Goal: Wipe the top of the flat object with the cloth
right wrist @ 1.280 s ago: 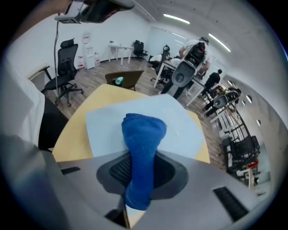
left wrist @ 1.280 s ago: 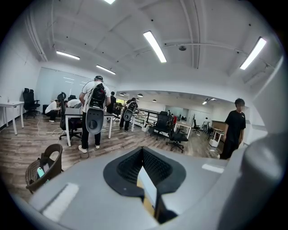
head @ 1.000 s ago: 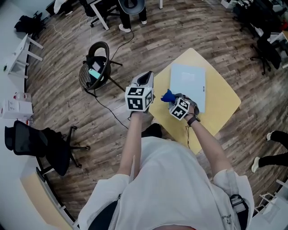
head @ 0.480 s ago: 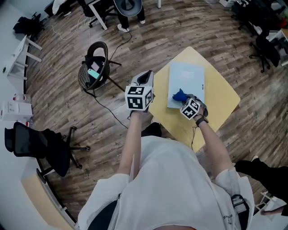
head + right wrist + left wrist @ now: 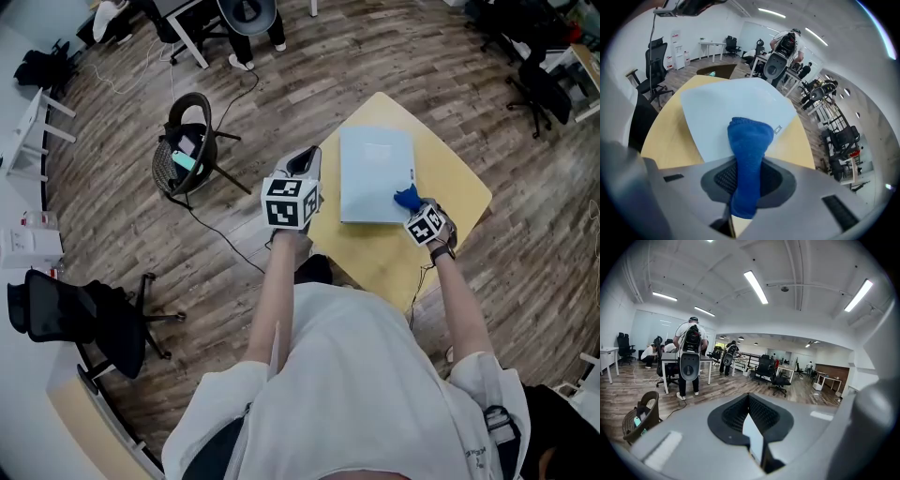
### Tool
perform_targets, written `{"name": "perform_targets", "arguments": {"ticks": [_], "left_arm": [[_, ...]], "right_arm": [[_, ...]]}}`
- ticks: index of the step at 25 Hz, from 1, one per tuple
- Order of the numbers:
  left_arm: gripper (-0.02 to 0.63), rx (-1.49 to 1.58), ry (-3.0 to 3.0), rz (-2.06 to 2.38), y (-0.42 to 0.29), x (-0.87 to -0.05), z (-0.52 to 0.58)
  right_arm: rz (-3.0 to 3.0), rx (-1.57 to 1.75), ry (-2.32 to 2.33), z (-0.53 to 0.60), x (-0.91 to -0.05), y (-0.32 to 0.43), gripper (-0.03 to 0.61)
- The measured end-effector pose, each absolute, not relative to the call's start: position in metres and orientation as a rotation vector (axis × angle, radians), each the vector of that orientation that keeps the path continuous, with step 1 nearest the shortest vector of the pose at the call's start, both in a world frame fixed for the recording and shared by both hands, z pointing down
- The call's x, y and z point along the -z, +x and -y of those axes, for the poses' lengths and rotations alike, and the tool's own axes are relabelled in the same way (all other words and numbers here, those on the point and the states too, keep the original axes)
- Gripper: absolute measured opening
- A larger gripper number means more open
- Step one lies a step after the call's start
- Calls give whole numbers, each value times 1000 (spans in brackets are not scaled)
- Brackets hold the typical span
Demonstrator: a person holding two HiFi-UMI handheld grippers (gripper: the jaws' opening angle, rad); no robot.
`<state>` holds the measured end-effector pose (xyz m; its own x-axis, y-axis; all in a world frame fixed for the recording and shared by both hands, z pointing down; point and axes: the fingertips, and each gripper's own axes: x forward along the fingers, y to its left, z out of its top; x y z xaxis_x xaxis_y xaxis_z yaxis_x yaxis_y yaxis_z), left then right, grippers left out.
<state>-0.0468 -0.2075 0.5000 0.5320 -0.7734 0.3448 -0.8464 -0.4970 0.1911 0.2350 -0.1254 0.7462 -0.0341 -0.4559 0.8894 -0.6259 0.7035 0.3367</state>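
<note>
- My right gripper [image 5: 413, 209] hangs over the table's right part. Its jaws are clamped on a blue cloth [image 5: 747, 154], which fills the gap between them and sticks out in front as a rounded wad.
- The wad's end lies on the flat pale-blue object [image 5: 376, 175], at the object's near right corner and close against its right edge.
- My left gripper [image 5: 305, 164] is held up by the table's left edge, apart from the object. It points level out into the room. Its jaws are closed together with nothing between them.
- The flat object lies on the yellow table [image 5: 459, 202], on the left half, its long side running along the left edge toward the far corner. A small tag shows at its right edge in the right gripper view.
- The bare yellow top shows on the near side and the right side of the object.
- On the wood floor [image 5: 309, 66] left of the table stands a round wicker chair [image 5: 187, 150] with a turquoise thing in it, and a dark cable runs from it toward me.
- Farther left a black office chair [image 5: 75, 314] stands by the wall.
- At the far end people [image 5: 691, 357] stand at white desks.
</note>
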Motion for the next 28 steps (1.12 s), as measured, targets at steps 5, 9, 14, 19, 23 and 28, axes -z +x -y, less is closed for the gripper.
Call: {"name": "perform_targets", "arguments": {"ticks": [5, 9, 14, 19, 23, 28], "left_arm": [[11, -292, 2434, 1359, -50, -498, 202], [11, -278, 2409, 1396, -62, -497, 201], [11, -274, 2381, 1429, -75, -500, 198], [11, -276, 2377, 1452, -80, -498, 193], [11, -275, 2377, 1461, -82, -494, 193], [11, -265, 2400, 1434, -74, -493, 194]], "right_arm": [[1636, -161, 878, 125, -746, 233, 71], [1714, -110, 814, 128, -729, 188, 74], [1887, -12, 618, 118, -718, 82, 74], [1945, 96, 472, 105, -730, 10, 74], [1904, 112, 441, 105, -743, 8, 75], [1879, 22, 553, 109, -746, 48, 75]]}}
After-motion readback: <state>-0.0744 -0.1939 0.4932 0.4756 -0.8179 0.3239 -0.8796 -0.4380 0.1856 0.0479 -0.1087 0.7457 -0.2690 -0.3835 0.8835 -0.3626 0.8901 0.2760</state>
